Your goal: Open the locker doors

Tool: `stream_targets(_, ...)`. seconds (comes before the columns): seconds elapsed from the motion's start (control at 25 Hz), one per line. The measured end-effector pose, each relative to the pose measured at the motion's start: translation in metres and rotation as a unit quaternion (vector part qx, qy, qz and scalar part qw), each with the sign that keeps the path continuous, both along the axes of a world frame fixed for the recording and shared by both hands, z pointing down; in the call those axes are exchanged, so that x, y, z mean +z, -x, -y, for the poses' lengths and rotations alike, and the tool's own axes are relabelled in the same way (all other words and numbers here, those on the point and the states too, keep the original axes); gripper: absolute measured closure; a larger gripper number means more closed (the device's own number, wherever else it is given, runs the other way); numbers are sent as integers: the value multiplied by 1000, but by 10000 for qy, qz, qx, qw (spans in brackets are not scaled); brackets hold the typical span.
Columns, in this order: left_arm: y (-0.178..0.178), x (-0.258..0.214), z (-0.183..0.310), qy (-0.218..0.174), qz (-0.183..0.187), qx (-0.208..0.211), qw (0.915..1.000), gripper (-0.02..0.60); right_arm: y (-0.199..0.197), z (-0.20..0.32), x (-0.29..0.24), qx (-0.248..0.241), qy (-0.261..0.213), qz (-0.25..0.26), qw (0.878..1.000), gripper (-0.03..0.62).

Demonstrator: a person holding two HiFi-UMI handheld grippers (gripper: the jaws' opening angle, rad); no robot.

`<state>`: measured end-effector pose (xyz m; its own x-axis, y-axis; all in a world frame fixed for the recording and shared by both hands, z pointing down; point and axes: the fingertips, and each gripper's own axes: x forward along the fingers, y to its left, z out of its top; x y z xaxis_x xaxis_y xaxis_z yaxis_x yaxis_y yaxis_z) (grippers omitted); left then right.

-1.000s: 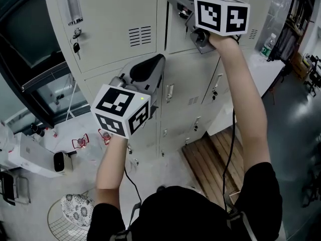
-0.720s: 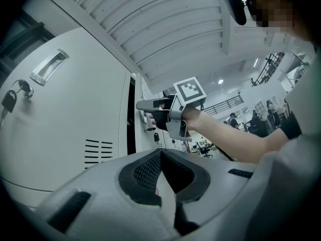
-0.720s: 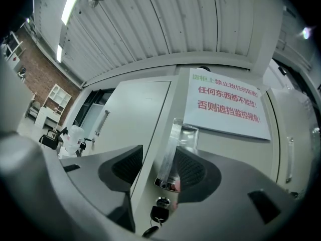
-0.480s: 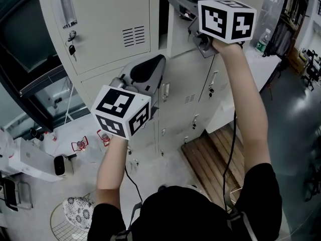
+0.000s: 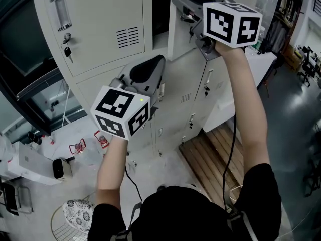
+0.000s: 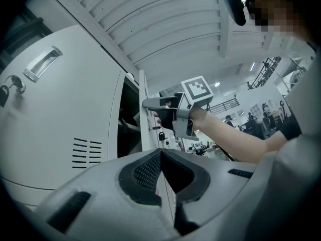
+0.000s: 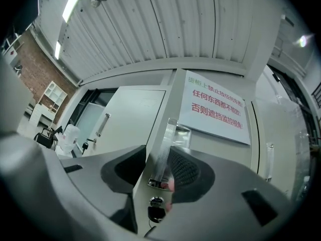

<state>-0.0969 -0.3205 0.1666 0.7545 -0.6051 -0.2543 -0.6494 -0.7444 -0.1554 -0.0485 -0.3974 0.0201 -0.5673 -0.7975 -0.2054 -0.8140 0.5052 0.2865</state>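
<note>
Beige lockers (image 5: 100, 29) fill the wall ahead. One upper door (image 5: 181, 36) stands ajar, with a dark gap (image 5: 160, 9) to its left. My right gripper (image 5: 179, 1) is at that door's free edge. In the right gripper view the door edge (image 7: 161, 119) and its clear handle (image 7: 169, 134) run between the jaws of my right gripper (image 7: 158, 154), which are closing; the pads sit close on either side without a clear squeeze. My left gripper (image 5: 159, 64) hangs lower, before the middle lockers, shut on nothing (image 6: 160, 152). It looks up at the right gripper (image 6: 168, 109).
The neighbouring upper door (image 5: 90, 19) is closed, with a key (image 5: 66, 51) in its lock. A printed notice (image 7: 215, 107) is on the ajar door. On the floor lie a wooden pallet (image 5: 210, 154), red objects (image 5: 77, 145) and a wire basket (image 5: 75, 215). A white table (image 5: 253, 72) stands at the right.
The upper door has swung further out and the dark gap beside it has widened. My right gripper has moved a little to the right with it. The left gripper has stayed put.
</note>
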Motion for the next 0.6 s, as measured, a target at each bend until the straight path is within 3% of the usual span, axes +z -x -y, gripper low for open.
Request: stream_targets(0.6,-13,8,10,98,25,48,9999,566,-20,-19,-1,-228,-192,316,9991,450)
